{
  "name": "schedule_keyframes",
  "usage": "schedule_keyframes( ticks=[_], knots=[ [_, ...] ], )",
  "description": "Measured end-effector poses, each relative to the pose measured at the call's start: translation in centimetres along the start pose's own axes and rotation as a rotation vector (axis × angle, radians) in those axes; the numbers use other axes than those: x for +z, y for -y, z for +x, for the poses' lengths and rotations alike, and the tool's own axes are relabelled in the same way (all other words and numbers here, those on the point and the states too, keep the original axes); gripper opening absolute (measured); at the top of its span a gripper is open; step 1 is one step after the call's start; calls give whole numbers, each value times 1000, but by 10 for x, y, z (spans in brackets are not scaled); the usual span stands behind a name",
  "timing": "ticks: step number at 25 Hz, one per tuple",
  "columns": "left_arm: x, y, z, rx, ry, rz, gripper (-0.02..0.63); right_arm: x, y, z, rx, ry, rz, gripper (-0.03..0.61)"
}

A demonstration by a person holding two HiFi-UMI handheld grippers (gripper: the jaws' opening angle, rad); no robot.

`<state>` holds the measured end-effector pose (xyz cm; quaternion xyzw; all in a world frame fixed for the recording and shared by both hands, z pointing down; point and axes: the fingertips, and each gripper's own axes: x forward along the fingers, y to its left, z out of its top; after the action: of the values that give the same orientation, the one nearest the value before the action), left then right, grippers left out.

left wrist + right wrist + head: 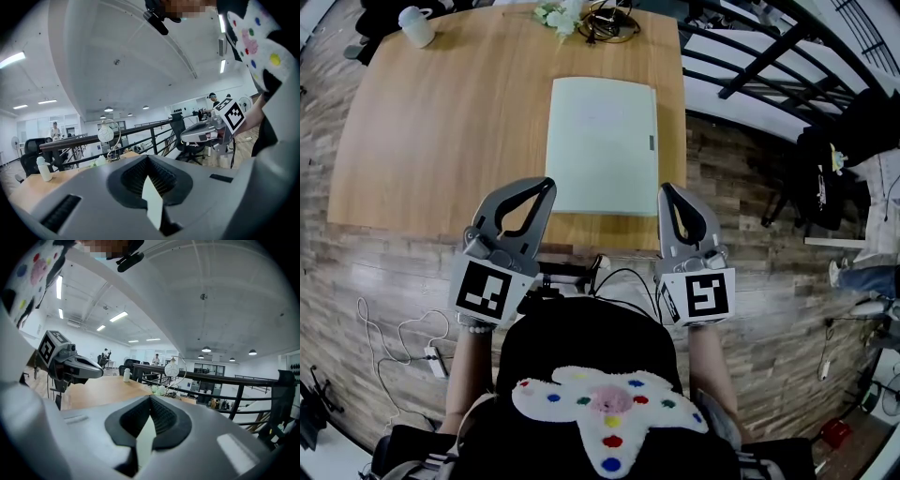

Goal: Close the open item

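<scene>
A pale green folder (602, 145) lies flat on the wooden table (441, 141), its cover down, with a small grey tab on its right edge. My left gripper (546, 184) hovers at the table's front edge, just left of the folder's near corner, jaws shut with nothing between them. My right gripper (666, 187) sits by the folder's near right corner, also shut and holding nothing. In the left gripper view the closed tips (148, 157) meet, and a pale sliver of the folder (153, 199) shows through the gap below. The right gripper view shows the same (151, 397).
A white bottle (416, 26) stands at the table's far left corner. Flowers and a coil of cables (586, 19) sit at the far edge. A black railing (750, 56) runs along the right. Cables and a power strip (431, 356) lie on the floor at left.
</scene>
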<state>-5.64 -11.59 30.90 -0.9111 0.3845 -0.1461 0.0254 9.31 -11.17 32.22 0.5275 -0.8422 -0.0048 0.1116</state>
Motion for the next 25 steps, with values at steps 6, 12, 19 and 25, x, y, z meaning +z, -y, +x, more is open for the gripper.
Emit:
schedule_keyframes(
  ticks=[6,12,19,25],
  knots=[
    [1,1,-1,-16,0,10,6,1,2,0,-13,6,36,8],
    [3,4,-4,-22,3,20,6,0,-1,-3,-12,3,38,8],
    [4,3,0,-29,5,30,6,-6,-1,-1,-13,-21,31,8],
    [4,8,0,-38,3,46,6,-10,0,-5,-16,-35,23,8]
  ],
)
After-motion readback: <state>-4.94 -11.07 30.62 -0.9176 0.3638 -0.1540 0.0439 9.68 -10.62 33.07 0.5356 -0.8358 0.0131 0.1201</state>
